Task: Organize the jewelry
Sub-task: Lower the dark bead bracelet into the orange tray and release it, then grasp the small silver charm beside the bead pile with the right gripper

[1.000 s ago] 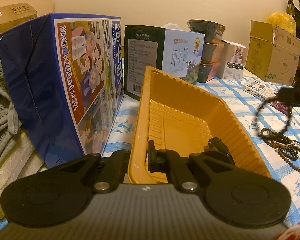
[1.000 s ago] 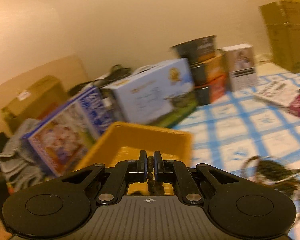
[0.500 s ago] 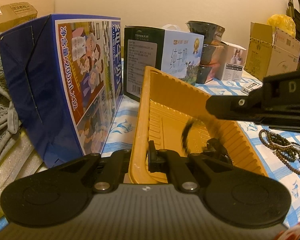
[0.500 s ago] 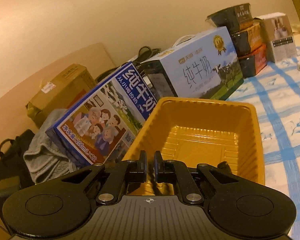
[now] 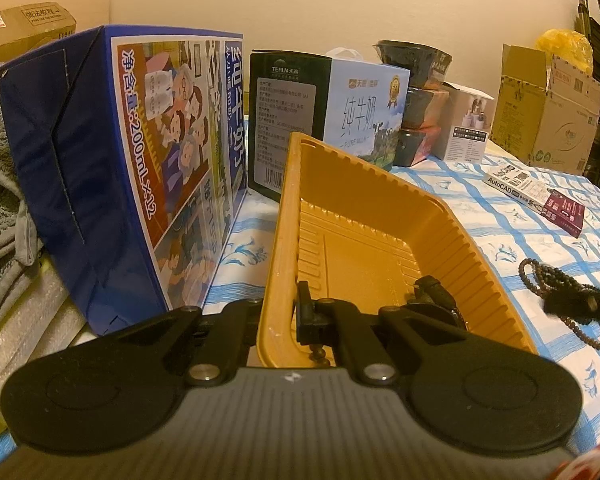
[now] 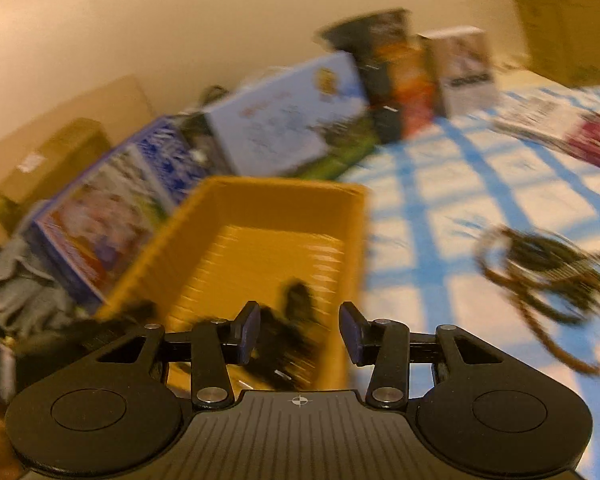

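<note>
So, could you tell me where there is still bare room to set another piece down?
The far half of the yellow tray floor is bare; dark pieces sit at its near end by the left hand-held gripper. The checked cloth lies open between tray and AutoCAD book. The beaded necklaces crowd the near right; boxes line the back.

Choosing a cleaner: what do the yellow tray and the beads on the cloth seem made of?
The yellow tray: likely thin moulded plastic, judging by its ribbed walls and slight sheen. The bead strands: small dark brown round beads, matte, possibly wood or seed; too small to be sure.
</note>
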### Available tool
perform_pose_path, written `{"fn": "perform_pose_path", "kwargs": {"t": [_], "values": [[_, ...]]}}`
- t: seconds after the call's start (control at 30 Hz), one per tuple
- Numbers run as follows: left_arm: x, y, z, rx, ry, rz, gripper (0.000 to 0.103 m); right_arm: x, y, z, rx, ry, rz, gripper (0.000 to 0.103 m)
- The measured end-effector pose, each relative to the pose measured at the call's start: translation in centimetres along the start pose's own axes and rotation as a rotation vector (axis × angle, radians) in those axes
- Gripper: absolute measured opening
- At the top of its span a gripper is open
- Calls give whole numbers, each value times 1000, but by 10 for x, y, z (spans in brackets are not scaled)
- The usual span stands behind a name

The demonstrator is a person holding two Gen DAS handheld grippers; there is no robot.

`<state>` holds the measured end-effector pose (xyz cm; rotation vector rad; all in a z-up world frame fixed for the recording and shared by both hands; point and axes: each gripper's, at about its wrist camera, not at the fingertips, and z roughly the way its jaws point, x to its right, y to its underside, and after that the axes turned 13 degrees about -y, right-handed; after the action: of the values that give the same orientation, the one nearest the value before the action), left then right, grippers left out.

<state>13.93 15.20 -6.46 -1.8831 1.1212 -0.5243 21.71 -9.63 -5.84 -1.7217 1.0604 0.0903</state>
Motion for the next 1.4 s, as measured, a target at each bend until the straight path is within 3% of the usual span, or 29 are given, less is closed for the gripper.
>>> {"fn": "perform_pose_path", "kwargs": {"t": [0.23,0.4,0.83,1.3,1.4], "values": [[0,1,1,-1,-5,8,4,48,27,-35,-28,194,54,44],[1,1,2,-1,-9,12,4,72,32,-46,-42,264,63,44],[2,-1,1,5,-12,31,4,93,24,-12,-68,251,-8,44],[5,-3,6,4,-17,37,4,113,11,22,-59,302,-127,44],[5,-3,7,3,-19,37,4,113,10,27,-66,304,-174,38]]}}
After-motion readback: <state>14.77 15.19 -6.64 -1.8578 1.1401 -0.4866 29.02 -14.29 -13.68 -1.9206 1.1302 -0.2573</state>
